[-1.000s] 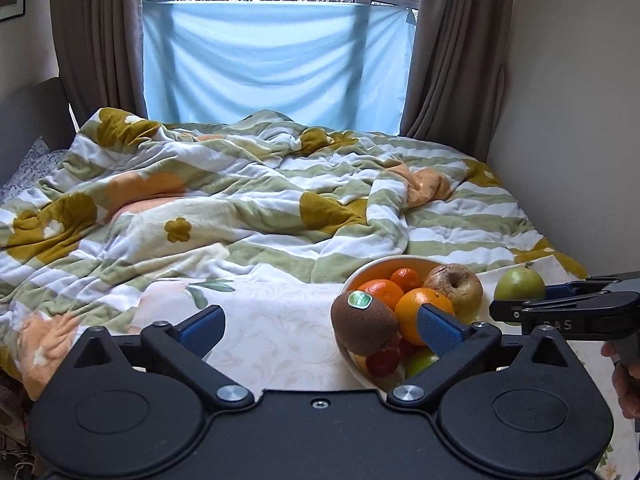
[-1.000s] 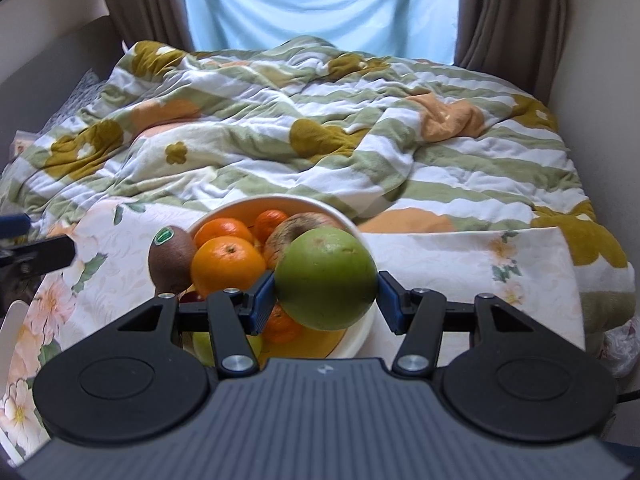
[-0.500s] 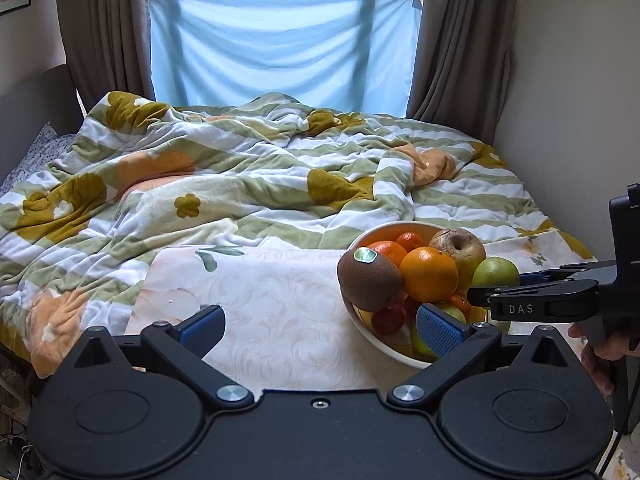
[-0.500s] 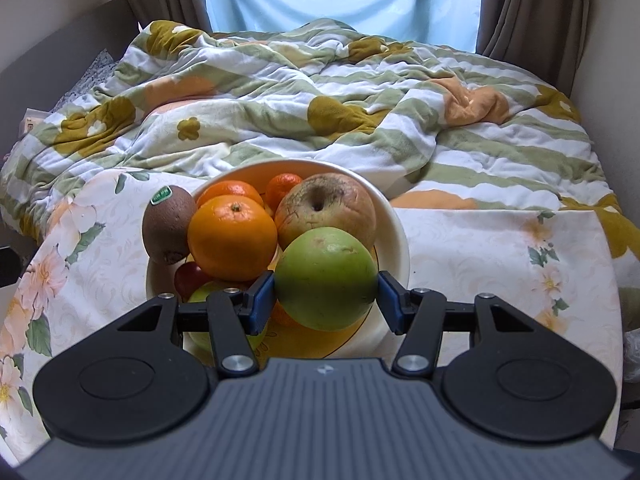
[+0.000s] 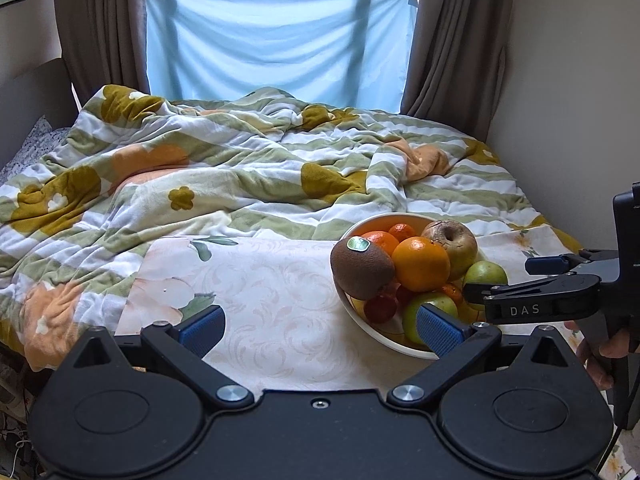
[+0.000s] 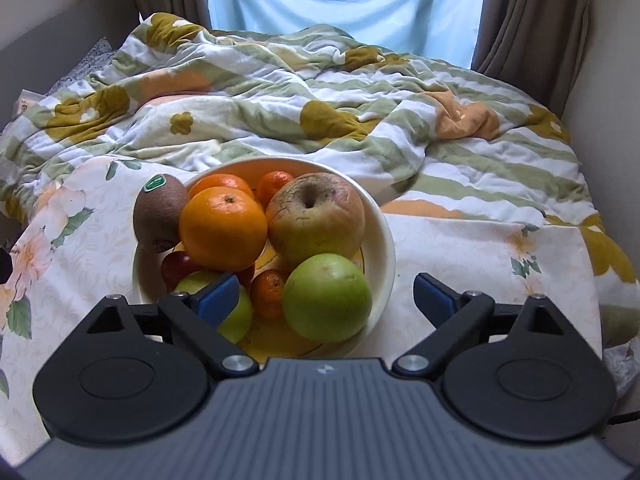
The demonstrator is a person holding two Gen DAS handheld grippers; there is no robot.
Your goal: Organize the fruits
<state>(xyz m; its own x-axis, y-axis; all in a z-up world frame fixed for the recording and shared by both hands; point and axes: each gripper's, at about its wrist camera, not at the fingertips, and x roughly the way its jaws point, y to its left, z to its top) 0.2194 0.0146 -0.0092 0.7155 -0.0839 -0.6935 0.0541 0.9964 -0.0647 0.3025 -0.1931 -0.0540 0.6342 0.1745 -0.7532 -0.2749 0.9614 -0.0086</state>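
Both your tongs, left (image 5: pixel 320 330) and right (image 6: pixel 326 294), gape wide and empty; back out carelessly and the green apple (image 6: pixel 327 297) rolls off the heaped bowl (image 6: pixel 384 240)

Green apple (image 6: pixel 327 297), orange orange (image 6: pixel 223 227) — blanket (image 6: pixel 320 92) striped (green-white) — floral
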